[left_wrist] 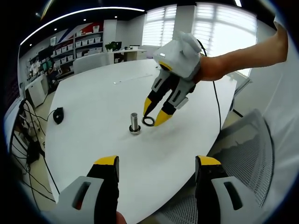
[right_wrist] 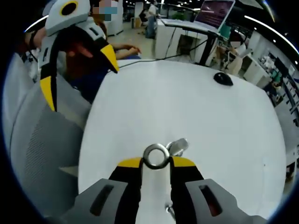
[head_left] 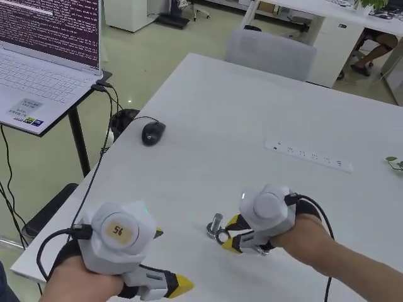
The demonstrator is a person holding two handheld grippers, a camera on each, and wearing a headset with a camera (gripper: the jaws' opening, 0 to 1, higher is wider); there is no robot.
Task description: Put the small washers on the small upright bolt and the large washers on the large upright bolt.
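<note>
Bare white tabletop (head_left: 252, 113) lies open around the upright bolt (head_left: 215, 223) on its left and far sides. The right gripper (head_left: 232, 236), clamped on a washer (head_left: 221, 237) just beside the bolt, blocks the near right. A mouse (head_left: 153, 133) and a power strip (head_left: 308, 155) sit well apart, farther up the table.

The head view looks steeply down on the tabletop (head_left: 252, 126). The left gripper view faces the right claw (left_wrist: 155, 117) from well back; all views share the bolt (left_wrist: 134, 123) just beside it.

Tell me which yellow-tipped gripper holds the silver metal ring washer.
The right gripper: its jaws are shut on the silver ring washer; the left gripper is open and empty.
</note>
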